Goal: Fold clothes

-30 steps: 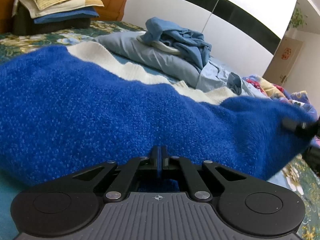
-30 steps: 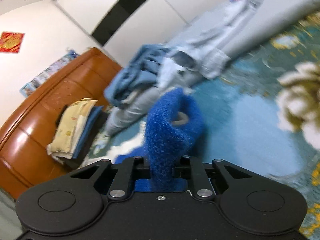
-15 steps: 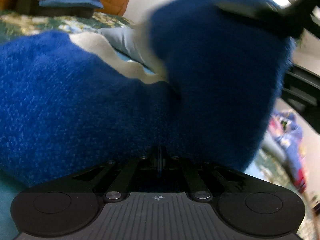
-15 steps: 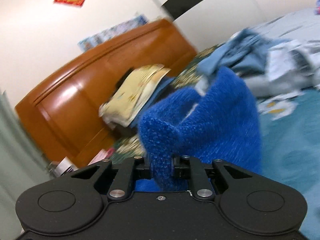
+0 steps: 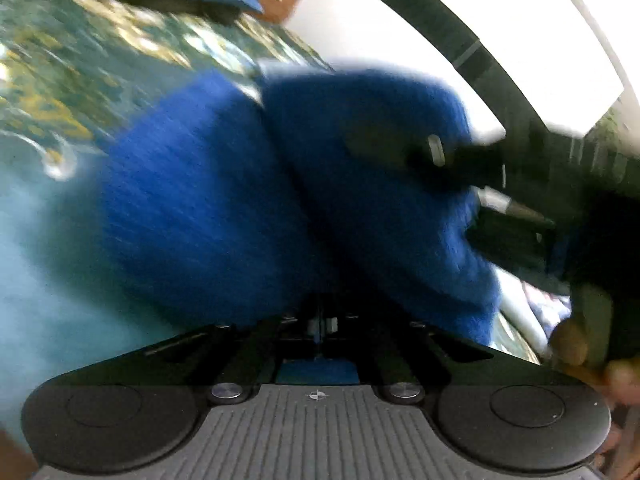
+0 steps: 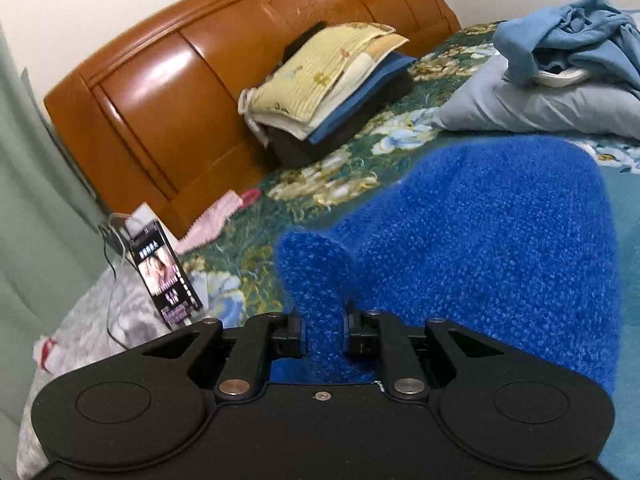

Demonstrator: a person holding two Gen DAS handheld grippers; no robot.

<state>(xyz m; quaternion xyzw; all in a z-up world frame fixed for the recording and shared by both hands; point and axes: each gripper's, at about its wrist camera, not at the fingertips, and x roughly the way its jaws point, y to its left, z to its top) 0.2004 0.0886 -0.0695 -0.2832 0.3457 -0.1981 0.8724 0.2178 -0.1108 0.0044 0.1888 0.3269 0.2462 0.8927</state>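
A fuzzy blue sweater [image 6: 480,232] lies folded over on the floral bedspread [image 6: 340,184]. My right gripper [image 6: 323,330] is shut on a bunched edge of it, and the fabric rises between the fingers. In the blurred left wrist view the blue sweater [image 5: 248,200] fills the middle. My left gripper [image 5: 320,322] is shut on its near edge. The right gripper also shows there [image 5: 448,160], pressed into the upper fold.
A stack of folded clothes [image 6: 332,92] sits by the wooden headboard [image 6: 168,88]. A grey pillow [image 6: 540,108] carries a heap of light blue garments [image 6: 572,40]. A pink cloth [image 6: 216,220] and a printed box [image 6: 164,276] lie at the bed's left edge.
The right gripper has carried its end of the sweater up and over toward the left gripper, doubling the sweater. The left wrist view has swung and blurred.
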